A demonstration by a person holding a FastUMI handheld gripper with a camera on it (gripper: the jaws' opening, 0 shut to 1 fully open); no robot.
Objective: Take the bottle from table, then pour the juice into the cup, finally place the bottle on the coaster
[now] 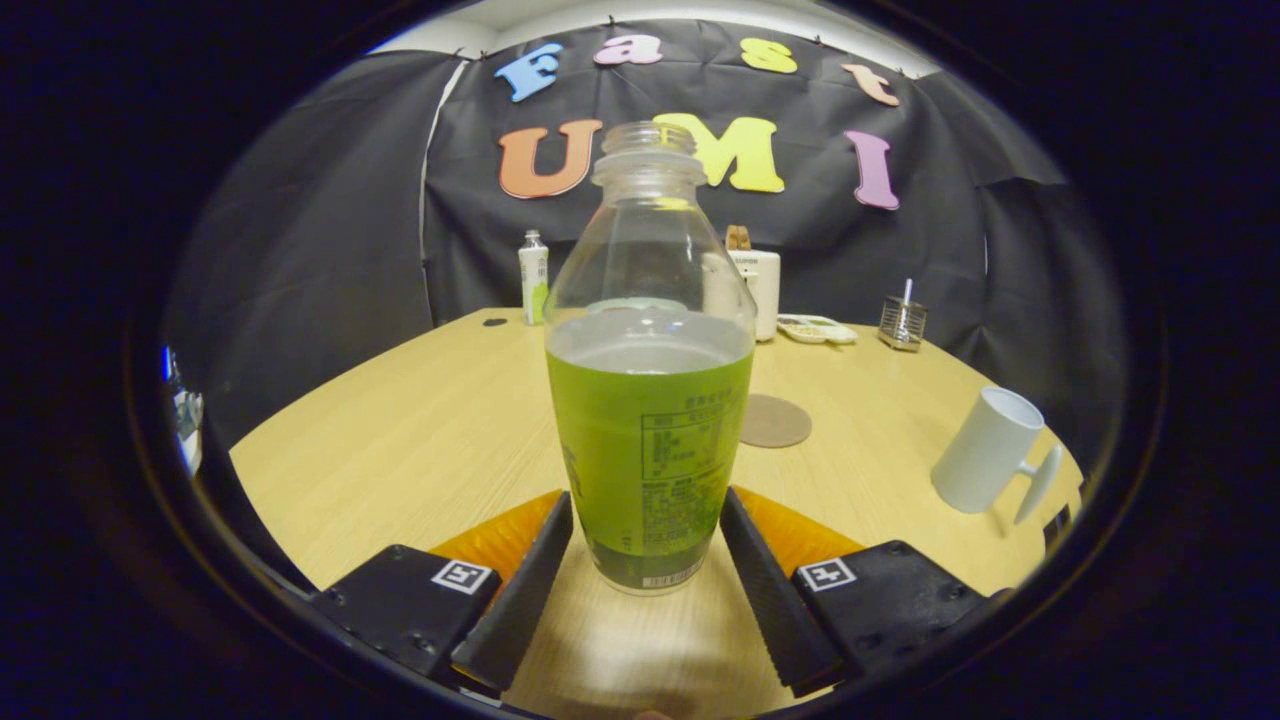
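Uncapped clear plastic bottle of green juice (648, 400) stood upright on the light wooden table (420, 430), between the fingers of the gripper (647, 545). Jaws spread, flanking its base; contact uncertain, seemingly just apart. Round brown coaster (774, 421) lay beyond; white handled cup (988, 452) stood well apart to the right.

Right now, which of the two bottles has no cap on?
The big bottle of green juice between the fingers, its neck open. The small bottle at the table's far edge is capped.
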